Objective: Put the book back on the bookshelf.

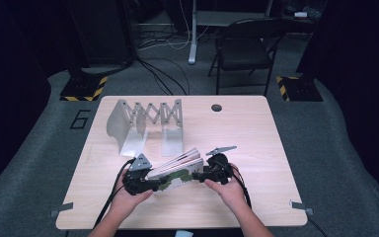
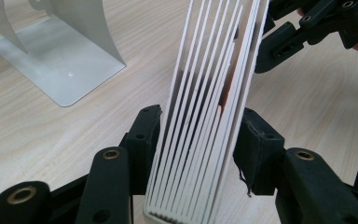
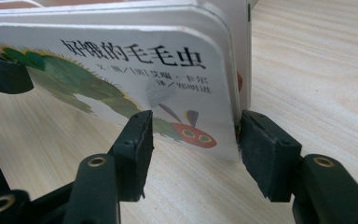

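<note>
Two grippers of mine meet over the pale wooden counter (image 1: pixel 256 148), near the middle of its near edge. Toward the far left corner stands a metal expanding book rack (image 1: pixel 145 121), well apart from my hands. Between the grippers I hold a thick board book (image 1: pixel 177 170) with a green caterpillar on its cover, tilted and lifted at its far side. My left gripper (image 2: pixel 198 140) has its jaws clamped on the book's fanned white pages at one end. My right gripper (image 3: pixel 193 140) has its jaws around the other end; the right pad touches the back, the left stands just off the cover.
</note>
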Available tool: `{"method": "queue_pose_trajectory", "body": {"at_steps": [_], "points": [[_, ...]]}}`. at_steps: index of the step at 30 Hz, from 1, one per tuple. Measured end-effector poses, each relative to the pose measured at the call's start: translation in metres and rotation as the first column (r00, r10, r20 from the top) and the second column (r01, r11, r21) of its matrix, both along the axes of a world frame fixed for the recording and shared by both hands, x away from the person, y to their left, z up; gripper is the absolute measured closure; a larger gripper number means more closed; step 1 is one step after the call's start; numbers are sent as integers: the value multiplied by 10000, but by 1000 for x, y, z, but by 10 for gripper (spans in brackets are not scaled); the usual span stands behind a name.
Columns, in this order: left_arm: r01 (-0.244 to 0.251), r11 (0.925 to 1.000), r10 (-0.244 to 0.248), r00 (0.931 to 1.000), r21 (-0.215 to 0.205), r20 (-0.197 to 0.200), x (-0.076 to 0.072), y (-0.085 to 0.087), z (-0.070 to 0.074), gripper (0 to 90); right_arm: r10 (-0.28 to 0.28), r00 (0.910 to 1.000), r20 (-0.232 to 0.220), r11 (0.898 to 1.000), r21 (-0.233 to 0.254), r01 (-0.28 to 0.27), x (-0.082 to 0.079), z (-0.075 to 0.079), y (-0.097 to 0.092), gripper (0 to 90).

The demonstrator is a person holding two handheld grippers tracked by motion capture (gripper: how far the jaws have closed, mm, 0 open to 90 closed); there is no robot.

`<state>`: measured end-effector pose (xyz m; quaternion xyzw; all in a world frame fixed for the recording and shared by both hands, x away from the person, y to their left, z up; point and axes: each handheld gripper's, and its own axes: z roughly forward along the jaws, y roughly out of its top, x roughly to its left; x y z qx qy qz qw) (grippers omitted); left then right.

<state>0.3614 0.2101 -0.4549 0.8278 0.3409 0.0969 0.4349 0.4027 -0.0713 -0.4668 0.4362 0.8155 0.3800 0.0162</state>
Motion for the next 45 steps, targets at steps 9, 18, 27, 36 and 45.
{"method": "queue_pose_trajectory", "body": {"at_steps": [9,18,27,36,45], "points": [[58,10000,-58,10000,-17,66,2,-3,-3,542,0,10000,-22,10000,-58,0,1,-1,1,450],[125,9999,-125,9998,48,162,4,-5,-6,545,-18,10000,-90,10000,-45,18,2,-2,0,454],[481,9987,-483,9988,187,101,6,-4,-5,571,-32,9998,-174,10000,-75,31,4,-4,2,454],[666,9975,-669,9977,220,134,4,-5,-5,628,-4,10000,-34,10000,-99,4,5,-5,1,455],[838,9961,-839,9965,265,36,2,-6,-4,692,-91,9998,-185,9999,-98,89,5,-6,1,455]]}}
